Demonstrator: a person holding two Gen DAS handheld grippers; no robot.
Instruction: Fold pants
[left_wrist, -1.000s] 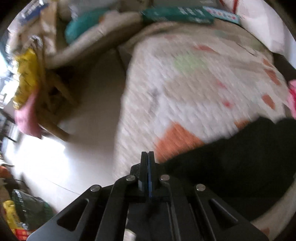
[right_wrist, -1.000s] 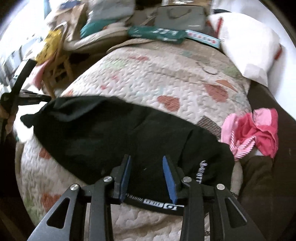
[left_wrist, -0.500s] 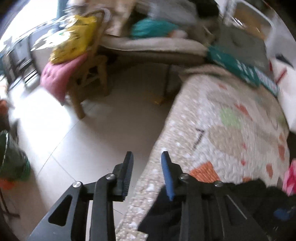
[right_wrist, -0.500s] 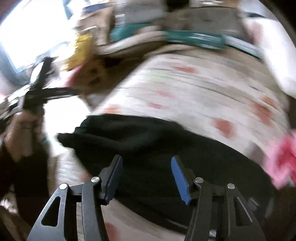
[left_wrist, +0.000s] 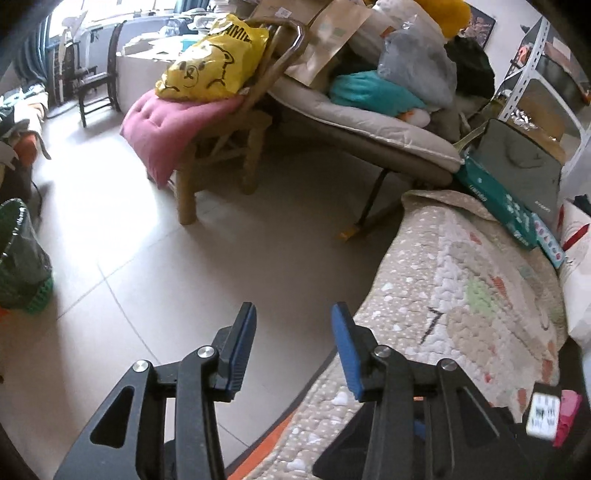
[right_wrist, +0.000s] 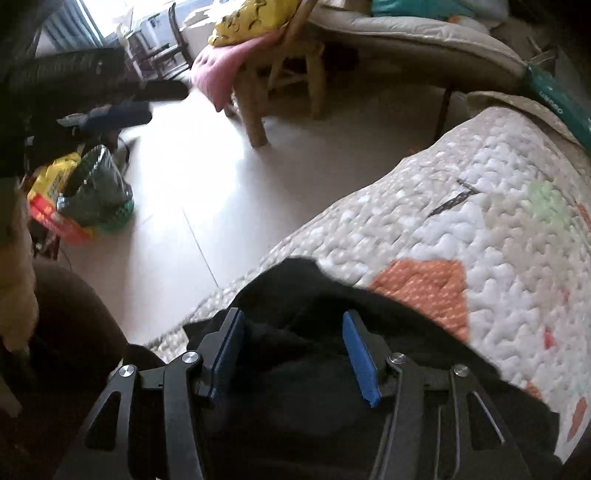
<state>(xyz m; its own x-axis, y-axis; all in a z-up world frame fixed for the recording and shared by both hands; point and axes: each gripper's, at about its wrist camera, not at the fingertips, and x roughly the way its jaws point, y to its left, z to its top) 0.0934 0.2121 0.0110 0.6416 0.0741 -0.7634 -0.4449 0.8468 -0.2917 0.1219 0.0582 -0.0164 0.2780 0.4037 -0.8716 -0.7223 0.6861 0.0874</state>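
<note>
The black pants (right_wrist: 314, 295) lie on the quilted bedspread (right_wrist: 480, 229) near its left edge. In the right wrist view my right gripper (right_wrist: 291, 325) is open and hangs just above the pants' end, with black cloth showing between its blue pads (right_wrist: 356, 339). My left gripper (left_wrist: 293, 321) is open and empty, raised beside the bed edge and pointing at the tiled floor (left_wrist: 129, 258). In the left wrist view the pants are mostly hidden under the gripper body. The left gripper also shows as a dark blurred shape in the right wrist view (right_wrist: 155, 92).
A wooden chair (left_wrist: 221, 147) with a pink cushion and a yellow bear bag (left_wrist: 210, 62) stands on the floor. A grey padded lounger (left_wrist: 369, 122) piled with bags is behind it. Green boxes (left_wrist: 498, 199) lie at the bed's far end. A green basket (left_wrist: 22, 258) stands left.
My left gripper has let go of the pants, opened and swung up and left off the bed. My right gripper has moved left along the pants to their end, staying open.
</note>
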